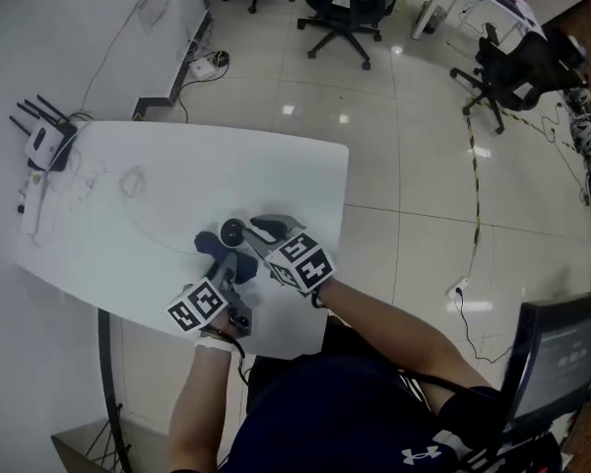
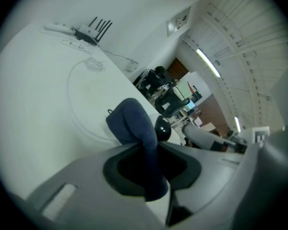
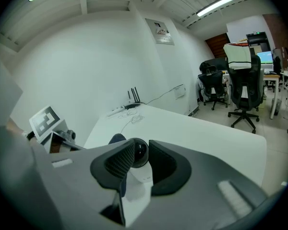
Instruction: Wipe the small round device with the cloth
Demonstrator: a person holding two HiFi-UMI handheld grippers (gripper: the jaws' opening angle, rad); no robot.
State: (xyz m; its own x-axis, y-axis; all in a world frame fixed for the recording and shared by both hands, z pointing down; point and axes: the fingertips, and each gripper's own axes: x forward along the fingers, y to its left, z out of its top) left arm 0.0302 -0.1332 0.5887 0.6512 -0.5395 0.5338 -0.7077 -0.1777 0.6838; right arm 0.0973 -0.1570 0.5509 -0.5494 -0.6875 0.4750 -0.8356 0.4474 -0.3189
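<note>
The small round device (image 1: 233,232) has a glossy black dome (image 3: 139,153) on a white base (image 3: 138,188). It stands on the white table (image 1: 128,254), and my right gripper (image 3: 140,152) is shut on it, one pad on each side of the dome. A dark blue cloth (image 2: 134,123) hangs bunched in my left gripper (image 2: 151,153), which is shut on it. The cloth's free end lies against the device's left side (image 1: 210,245). In the head view the left gripper (image 1: 227,260) and the right gripper (image 1: 255,231) sit close together near the table's front edge.
A router with antennas (image 1: 44,138), a power strip (image 1: 32,203) and thin white cables (image 1: 128,180) lie at the table's far left. Office chairs (image 1: 350,3) stand on the tiled floor beyond. A monitor (image 1: 561,355) is at the lower right.
</note>
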